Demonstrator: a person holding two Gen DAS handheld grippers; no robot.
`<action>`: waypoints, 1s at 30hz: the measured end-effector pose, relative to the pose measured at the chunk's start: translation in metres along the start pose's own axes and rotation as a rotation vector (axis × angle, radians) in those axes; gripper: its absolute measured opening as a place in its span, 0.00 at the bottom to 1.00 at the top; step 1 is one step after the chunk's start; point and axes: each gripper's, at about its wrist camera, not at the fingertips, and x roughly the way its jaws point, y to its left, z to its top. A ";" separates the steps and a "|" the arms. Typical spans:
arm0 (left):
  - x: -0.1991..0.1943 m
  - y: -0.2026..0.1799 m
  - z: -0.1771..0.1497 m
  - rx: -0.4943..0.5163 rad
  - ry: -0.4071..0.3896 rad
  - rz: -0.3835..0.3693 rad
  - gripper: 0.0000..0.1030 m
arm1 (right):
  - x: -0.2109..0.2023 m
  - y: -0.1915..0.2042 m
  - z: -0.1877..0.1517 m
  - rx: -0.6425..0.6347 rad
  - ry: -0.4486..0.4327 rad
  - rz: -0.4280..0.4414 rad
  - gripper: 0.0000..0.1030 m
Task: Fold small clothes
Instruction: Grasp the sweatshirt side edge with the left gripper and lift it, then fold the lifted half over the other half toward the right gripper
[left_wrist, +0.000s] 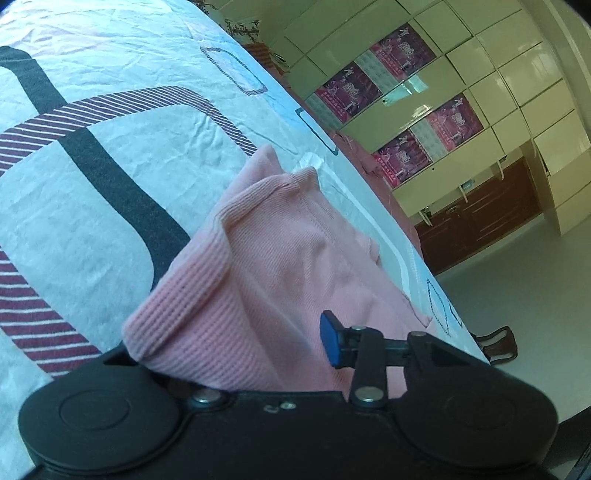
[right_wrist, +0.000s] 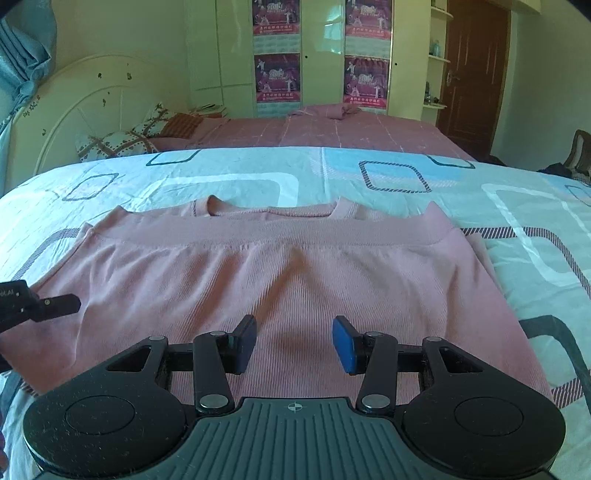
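A small pink ribbed sweater (right_wrist: 288, 266) lies folded in half on the patterned bedsheet (right_wrist: 406, 184), its hem band lying just short of the neckline at the far side. My right gripper (right_wrist: 293, 343) is open and empty, hovering over the sweater's near fold. In the left wrist view the sweater (left_wrist: 266, 266) drapes between my left gripper's (left_wrist: 258, 343) fingers; one blue pad (left_wrist: 330, 339) shows, the other finger is hidden under the cloth. The left gripper also shows at the sweater's left edge in the right wrist view (right_wrist: 48, 306).
The sheet (left_wrist: 110, 166) has black and striped loop patterns. A second bed with a pink cover (right_wrist: 332, 129) and pillows (right_wrist: 122, 142) lies beyond. Wardrobes with posters (right_wrist: 321, 55) stand behind it. A brown door (right_wrist: 472, 74) is at the right.
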 end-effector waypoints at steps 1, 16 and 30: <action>0.001 0.003 0.000 -0.011 -0.004 -0.006 0.26 | 0.004 0.002 0.003 -0.004 -0.002 -0.008 0.44; -0.013 -0.018 0.004 0.093 -0.077 -0.031 0.11 | 0.049 0.019 -0.013 -0.135 0.017 -0.032 0.44; 0.004 -0.198 -0.050 0.627 -0.061 -0.177 0.11 | 0.001 -0.072 0.004 0.076 -0.048 0.112 0.45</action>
